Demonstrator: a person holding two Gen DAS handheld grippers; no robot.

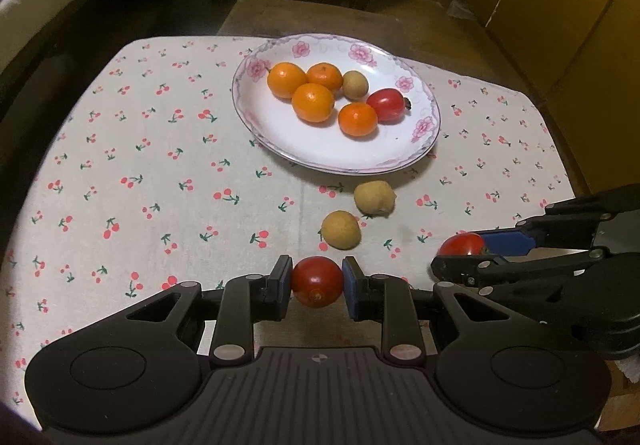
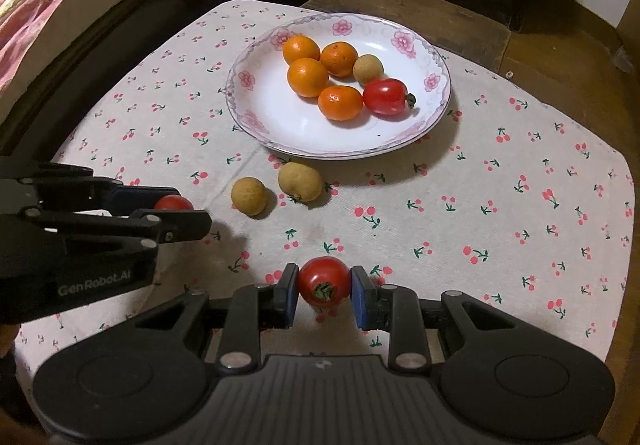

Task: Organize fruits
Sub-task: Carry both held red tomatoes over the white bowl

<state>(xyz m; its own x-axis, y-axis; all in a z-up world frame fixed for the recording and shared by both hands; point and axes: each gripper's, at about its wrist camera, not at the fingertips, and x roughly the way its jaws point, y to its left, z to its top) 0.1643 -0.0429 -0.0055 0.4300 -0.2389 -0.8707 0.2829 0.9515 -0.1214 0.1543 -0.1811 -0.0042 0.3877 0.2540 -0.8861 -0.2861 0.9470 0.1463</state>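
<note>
Worktop (image 1: 140, 165) first: its cherry-print cloth carries everything, and you have both tools low at the six o'clock edge, where the loose fruit lies.

Next in size is the flowered plate (image 1: 424, 125), at about twelve o'clock from either camera. It is plainly the collecting spot: four oranges (image 1: 313, 102) crowd its far half, with a tan fruit (image 1: 355, 85) and a red tomato (image 1: 386, 105) touching them at about three o'clock. The near half of the plate is bare white, so you have room to set things down.

Your left tongs (image 1: 317, 282) are clamped on a tomato (image 1: 316, 281), pads pressing both sides; your right tongs (image 2: 324, 281) hold another tomato (image 2: 323, 280) the same way, stem end facing the camera. Holding one in each lets you carry both in a single trip, I judge.

Smallest, two tan fruits (image 2: 300, 181) wait on the cloth just beside the plate's near rim, close together but apart from it. Pass above them, or you may knock them rolling.
</note>
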